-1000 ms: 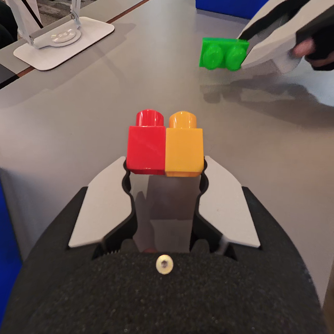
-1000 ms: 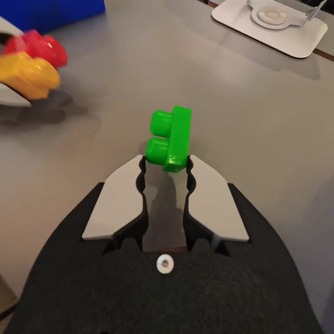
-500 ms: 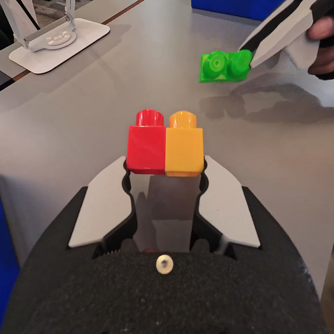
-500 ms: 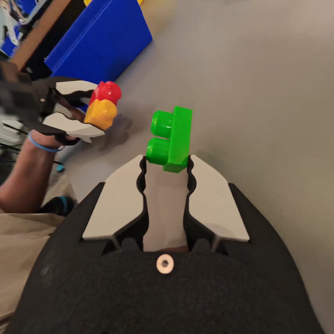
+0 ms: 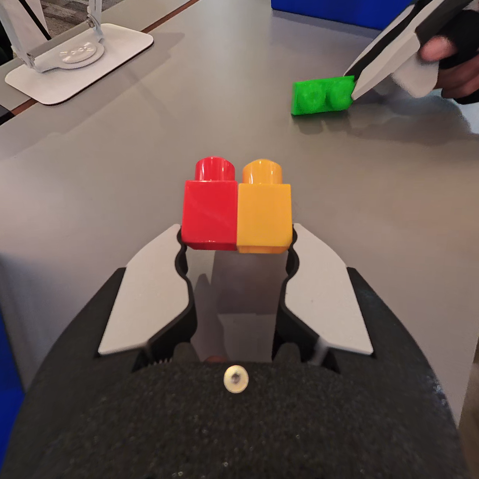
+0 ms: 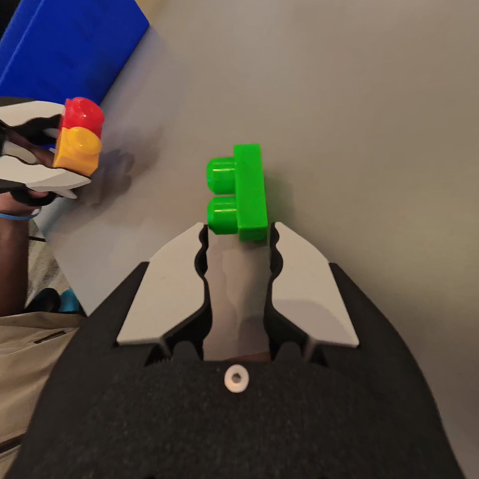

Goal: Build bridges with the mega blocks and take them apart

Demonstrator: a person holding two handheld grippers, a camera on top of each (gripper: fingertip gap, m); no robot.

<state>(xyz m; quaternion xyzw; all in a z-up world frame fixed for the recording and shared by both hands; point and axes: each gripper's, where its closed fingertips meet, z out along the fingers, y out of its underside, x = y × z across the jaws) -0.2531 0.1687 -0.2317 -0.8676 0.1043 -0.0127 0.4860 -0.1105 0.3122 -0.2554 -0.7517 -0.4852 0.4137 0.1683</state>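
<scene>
The left claw point(image 5: 237, 239) pinches a red block point(image 5: 210, 215) and a yellow block point(image 5: 263, 216) side by side, studs forward, above the grey table point(image 5: 129, 160). The right claw point(image 6: 238, 230) pinches a green block point(image 6: 250, 191) by one end, studs facing left, low over the table.

Red block point(image 5: 210, 215), orange block point(image 5: 263, 216), green block point(image 6: 250, 191): glossy plastic; table point(image 5: 129, 155): smooth matt grey.

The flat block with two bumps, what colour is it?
Bright green, clearest in the right wrist view.
</scene>
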